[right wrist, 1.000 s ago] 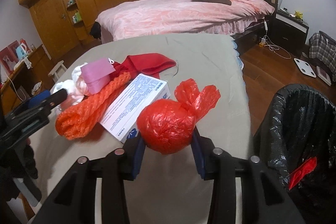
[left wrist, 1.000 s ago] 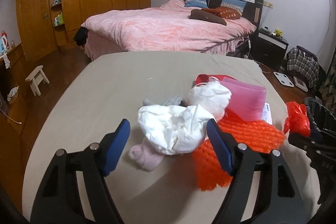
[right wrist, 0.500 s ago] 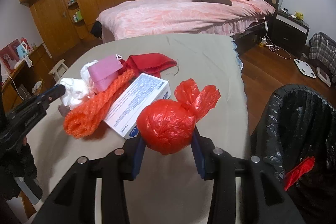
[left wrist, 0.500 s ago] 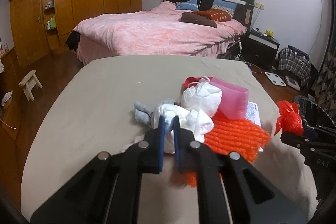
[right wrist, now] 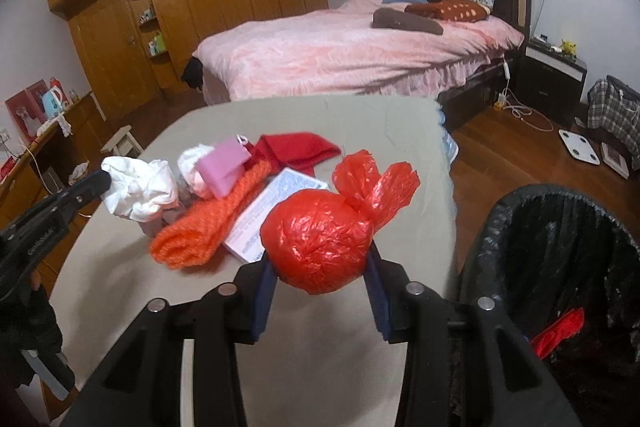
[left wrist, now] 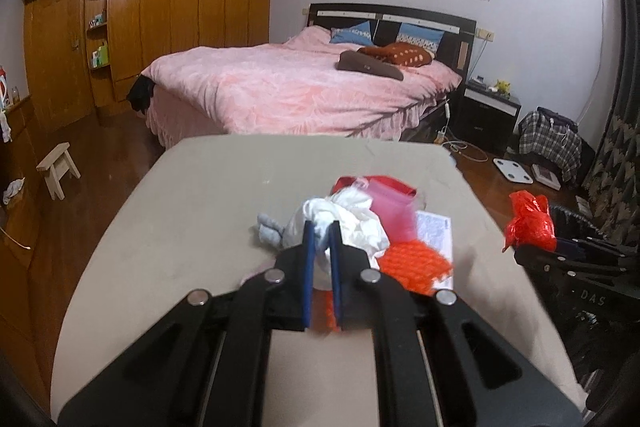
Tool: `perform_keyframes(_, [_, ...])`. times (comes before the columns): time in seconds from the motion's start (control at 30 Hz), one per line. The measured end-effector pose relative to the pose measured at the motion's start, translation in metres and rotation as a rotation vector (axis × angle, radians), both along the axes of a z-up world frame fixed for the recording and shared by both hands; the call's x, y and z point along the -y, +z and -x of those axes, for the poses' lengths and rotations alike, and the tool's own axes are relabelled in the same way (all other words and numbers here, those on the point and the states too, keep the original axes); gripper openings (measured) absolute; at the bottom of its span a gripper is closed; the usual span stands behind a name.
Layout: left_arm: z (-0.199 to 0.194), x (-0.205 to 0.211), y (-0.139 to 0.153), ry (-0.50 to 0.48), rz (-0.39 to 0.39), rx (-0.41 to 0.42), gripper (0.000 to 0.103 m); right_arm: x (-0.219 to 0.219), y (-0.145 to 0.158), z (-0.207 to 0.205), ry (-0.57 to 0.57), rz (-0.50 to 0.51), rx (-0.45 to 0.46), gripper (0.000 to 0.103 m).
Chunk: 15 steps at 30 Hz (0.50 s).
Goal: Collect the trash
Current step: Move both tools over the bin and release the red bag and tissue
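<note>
My left gripper (left wrist: 321, 227) is shut on a crumpled white wad (left wrist: 352, 223), held just above the beige table (left wrist: 192, 211). In the right wrist view the same wad (right wrist: 140, 187) hangs at that gripper's tip on the left. My right gripper (right wrist: 318, 263) is shut on a knotted red plastic bag (right wrist: 320, 239), held above the table's right edge. Beside it on the floor stands a black lined bin (right wrist: 560, 247), with a red scrap (right wrist: 560, 331) inside. From the left wrist view, the red bag (left wrist: 530, 223) shows at the far right.
Left on the table are an orange knitted roll (right wrist: 208, 227), a white printed box (right wrist: 276, 207), a pink pouch (right wrist: 226, 167), a red cloth (right wrist: 296, 149), a white ball (right wrist: 192, 163) and a grey sock (left wrist: 268, 231). A pink bed (left wrist: 288, 91) stands beyond.
The left gripper's jaws closed on the white wad and lifted it off the pile. The right gripper rose a little with the red bag still in its grip.
</note>
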<state>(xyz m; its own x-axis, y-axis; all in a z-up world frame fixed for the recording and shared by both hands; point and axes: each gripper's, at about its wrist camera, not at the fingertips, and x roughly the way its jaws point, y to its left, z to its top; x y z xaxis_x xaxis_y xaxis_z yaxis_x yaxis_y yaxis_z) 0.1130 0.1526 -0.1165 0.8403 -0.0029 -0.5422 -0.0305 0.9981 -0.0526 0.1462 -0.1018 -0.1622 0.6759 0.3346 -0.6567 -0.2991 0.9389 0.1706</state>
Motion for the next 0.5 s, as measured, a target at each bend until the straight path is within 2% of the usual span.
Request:
perform_keyframes(0.33, [0.004,0.037,0.023,-0.049,-0.04,0.006,0.007,0.019,0.031,0.015,-0.027,-0.004,0.05,0.041])
perform_keyframes(0.5, [0.006,0.057,0.032,-0.091,-0.027,0.019,0.007,0.035,0.045,0.025,-0.056,-0.01,0.077,0.041])
